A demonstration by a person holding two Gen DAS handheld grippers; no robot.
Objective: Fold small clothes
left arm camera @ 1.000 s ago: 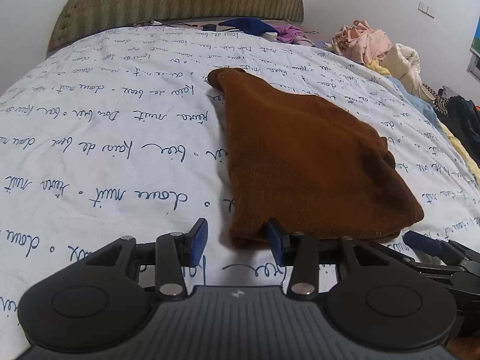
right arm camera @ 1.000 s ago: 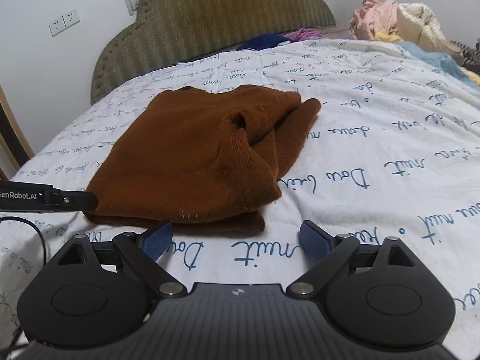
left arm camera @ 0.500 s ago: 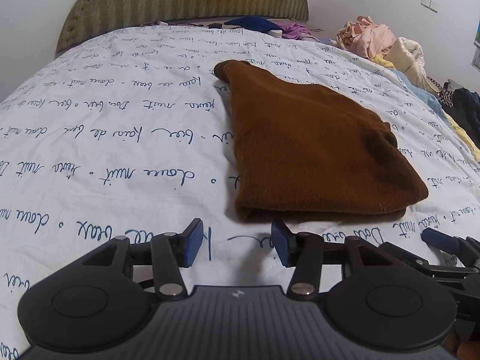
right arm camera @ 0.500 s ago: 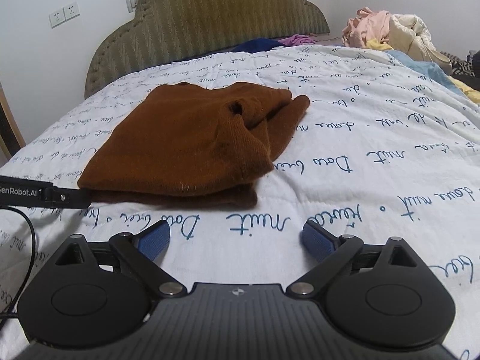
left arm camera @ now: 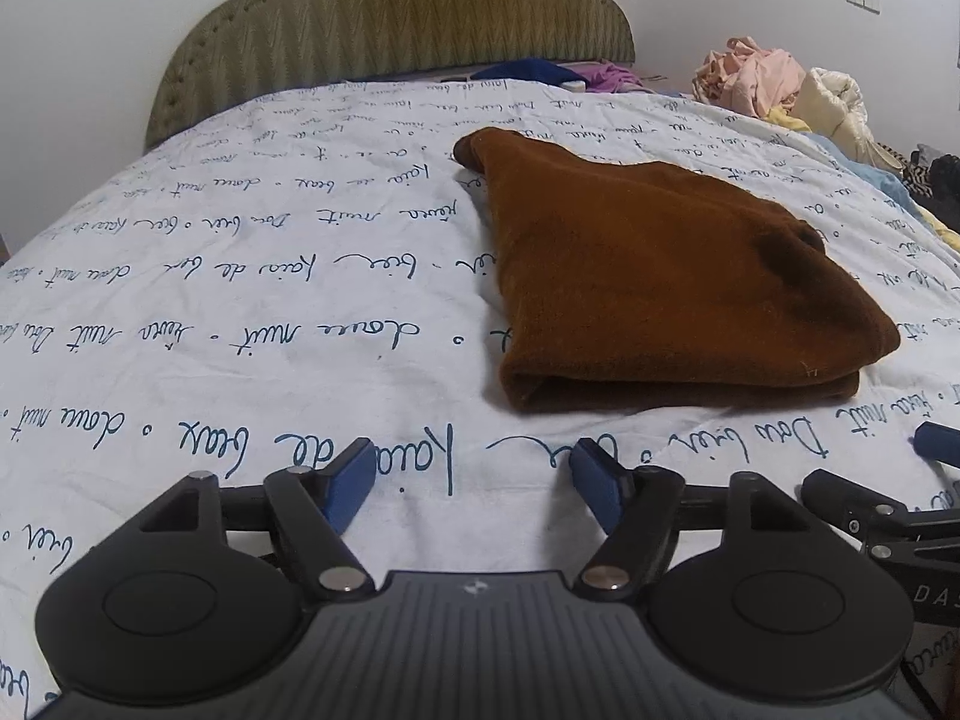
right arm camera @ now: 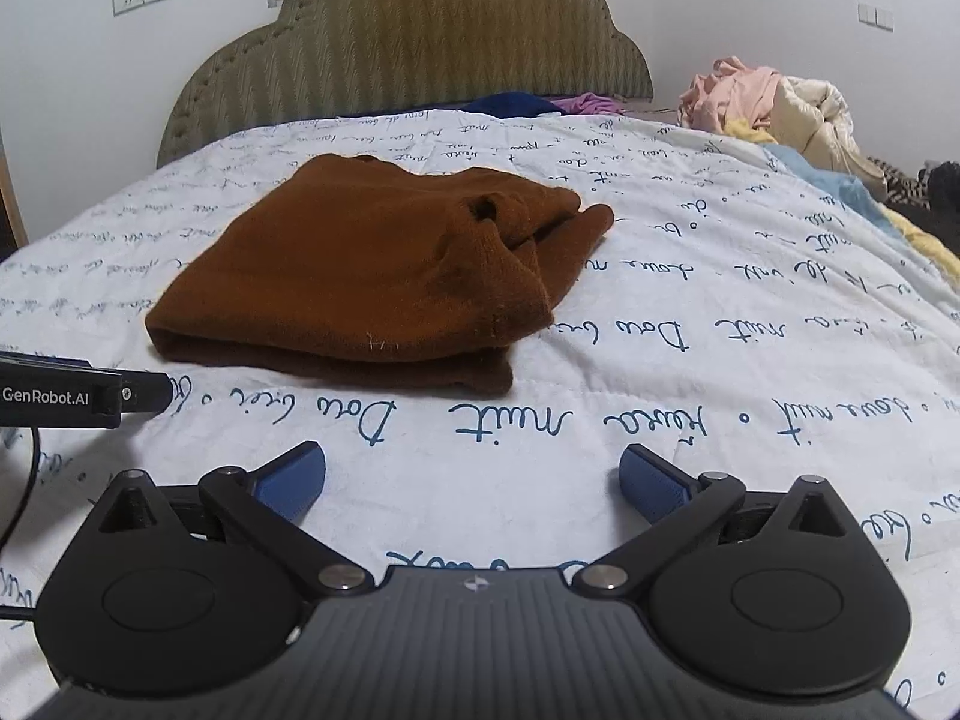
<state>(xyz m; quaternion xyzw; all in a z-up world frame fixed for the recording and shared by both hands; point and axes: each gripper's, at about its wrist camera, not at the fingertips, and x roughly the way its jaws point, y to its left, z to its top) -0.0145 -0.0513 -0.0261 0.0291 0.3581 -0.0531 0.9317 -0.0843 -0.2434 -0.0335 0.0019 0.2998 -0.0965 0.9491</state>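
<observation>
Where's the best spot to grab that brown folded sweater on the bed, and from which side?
Grip the brown sweater at its near folded edge, probably coming in low from the front. That edge faces both grippers, lies stacked in layers on the bedspread, and nothing blocks it.

Rust-brown sweater (left arm camera: 660,276); white bedspread (left arm camera: 240,300), blue script print; olive headboard (left arm camera: 396,18), chevron weave; pink clothes heap (right arm camera: 744,93).

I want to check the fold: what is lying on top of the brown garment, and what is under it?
Nothing lies on the brown garment except its own folded sleeve. Under it, only the white printed bedsheet shows around the edges. Whatever lies between the folded layers is covered.
</observation>
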